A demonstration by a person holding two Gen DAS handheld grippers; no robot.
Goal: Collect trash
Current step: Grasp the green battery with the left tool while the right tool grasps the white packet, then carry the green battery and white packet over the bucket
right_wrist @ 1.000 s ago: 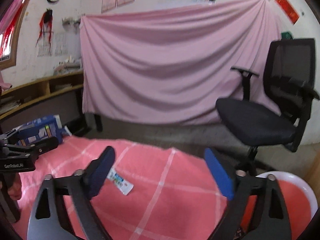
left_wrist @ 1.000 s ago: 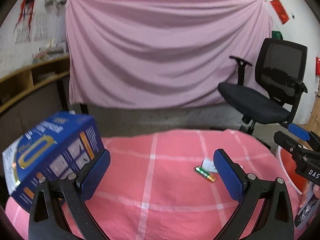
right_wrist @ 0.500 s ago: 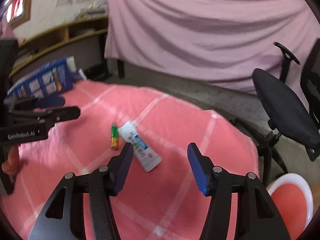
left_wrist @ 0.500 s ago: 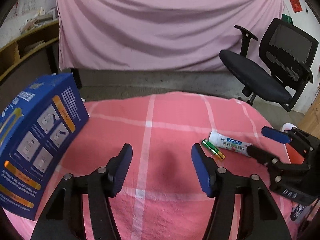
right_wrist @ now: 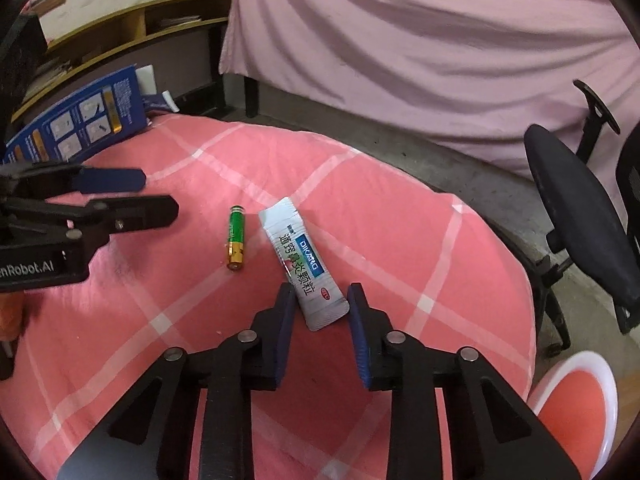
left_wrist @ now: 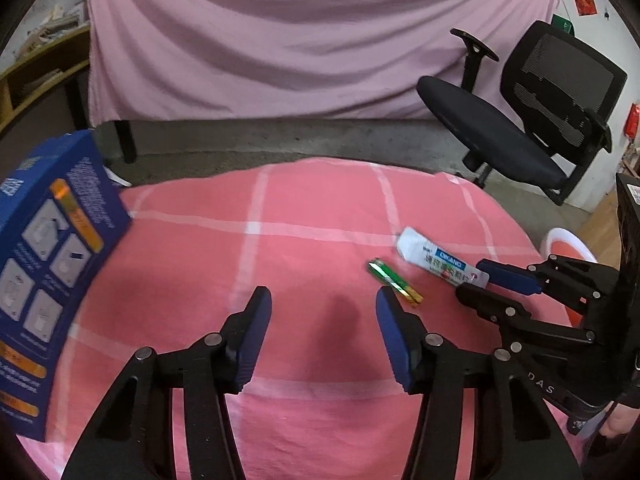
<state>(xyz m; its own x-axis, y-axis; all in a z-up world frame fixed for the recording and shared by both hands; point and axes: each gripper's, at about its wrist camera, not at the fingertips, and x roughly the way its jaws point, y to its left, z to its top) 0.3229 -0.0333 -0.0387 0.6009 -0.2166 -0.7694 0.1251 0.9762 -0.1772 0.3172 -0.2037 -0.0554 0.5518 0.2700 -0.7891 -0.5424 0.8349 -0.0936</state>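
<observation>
**Closing on the sachet**

Left wrist: my left gripper (left_wrist: 322,322) has been closing, jaws part-open and empty, just left of the AA battery (left_wrist: 395,281).

Right wrist: my right gripper (right_wrist: 320,312) has been closing around the sachet (right_wrist: 302,262) beside the battery (right_wrist: 236,242), pads not yet pressing. Next: pinch, lift, carry to bin (right_wrist: 576,400).

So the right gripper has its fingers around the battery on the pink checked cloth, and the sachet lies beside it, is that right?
Not quite. The right gripper has its fingers around the near end of the white sachet, and its jaws have just been closing. The green and gold battery is the thing lying beside it, untouched, on the pink checked cloth. The right wrist view shows this.
</observation>
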